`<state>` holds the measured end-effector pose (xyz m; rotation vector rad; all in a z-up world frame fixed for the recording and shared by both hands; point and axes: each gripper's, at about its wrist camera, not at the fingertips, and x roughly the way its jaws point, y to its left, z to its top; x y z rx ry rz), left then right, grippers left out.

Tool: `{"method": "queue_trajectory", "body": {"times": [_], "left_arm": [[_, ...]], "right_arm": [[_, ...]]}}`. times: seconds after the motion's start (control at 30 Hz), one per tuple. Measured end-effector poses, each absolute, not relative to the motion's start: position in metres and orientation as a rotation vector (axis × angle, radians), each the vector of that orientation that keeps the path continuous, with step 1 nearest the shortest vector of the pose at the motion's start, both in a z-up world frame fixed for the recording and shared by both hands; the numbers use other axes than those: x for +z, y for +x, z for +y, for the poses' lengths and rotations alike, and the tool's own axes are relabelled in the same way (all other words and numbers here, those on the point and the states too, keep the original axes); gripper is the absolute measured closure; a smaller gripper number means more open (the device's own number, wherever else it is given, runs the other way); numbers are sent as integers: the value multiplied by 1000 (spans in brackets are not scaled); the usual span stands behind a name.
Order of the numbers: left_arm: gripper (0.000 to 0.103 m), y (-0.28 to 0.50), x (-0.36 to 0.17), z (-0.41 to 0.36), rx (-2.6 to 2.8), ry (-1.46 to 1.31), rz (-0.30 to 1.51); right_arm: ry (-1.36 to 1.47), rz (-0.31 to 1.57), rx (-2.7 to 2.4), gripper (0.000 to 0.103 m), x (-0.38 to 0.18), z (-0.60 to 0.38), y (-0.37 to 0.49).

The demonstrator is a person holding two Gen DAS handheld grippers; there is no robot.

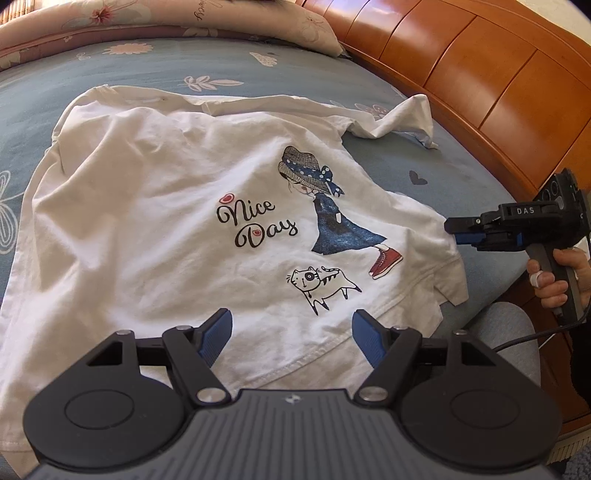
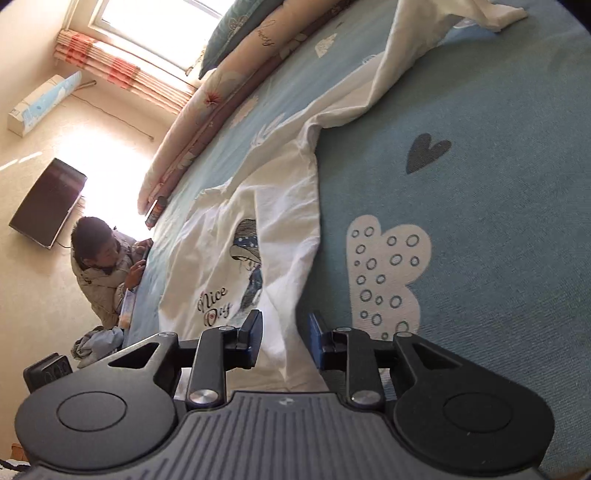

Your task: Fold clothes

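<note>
A white T-shirt (image 1: 184, 206) is spread on the bed (image 1: 424, 162). The left gripper (image 1: 291, 334) is held with jaws released above the hem; the right gripper (image 2: 284, 343) has jaws parted beside the shirt's edge, nothing grasped.

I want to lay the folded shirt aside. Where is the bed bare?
Bare sheet lies between the shirt and the wooden headboard, below the loose sleeve. Another strip runs between shirt and pillows. The middle is covered by the shirt.
</note>
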<state>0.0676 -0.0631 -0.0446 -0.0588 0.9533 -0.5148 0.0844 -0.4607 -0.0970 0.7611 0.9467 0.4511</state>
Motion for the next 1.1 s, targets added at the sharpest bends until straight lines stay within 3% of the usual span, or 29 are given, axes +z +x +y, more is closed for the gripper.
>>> {"method": "queue_trajectory", "body": {"times": [0.2,0.3,0.33,0.43,0.63,0.8,0.9,1.03,1.1], "left_arm": [[31,71,-48,-58,-492,-74,969],[31,71,-49,-62,-500,-66,972],[31,70,-48,-64,-504,-62,972],[31,68,-47,-65,-519,-47,962],[29,73,-54,-62,-510,-63,972],[29,69,-54,-62,-536,-57,968],[28,68,-51,-58,-533,-47,956],[28,76,-51,-56,-516,-22,948],[28,80,-52,-59,-520,-3,936]], "right_arm": [[872,1006,506,64,-132,-458,77],[869,1000,524,71,-135,-445,79],[848,1003,520,83,-133,-439,79],[797,962,508,92,-108,-430,66],[696,844,487,96,-30,-442,44],[548,1013,247,89,-46,-444,48],[531,993,222,87,-48,-438,47],[492,938,276,67,-42,-412,53],[444,934,327,66,-42,-388,63]]}}
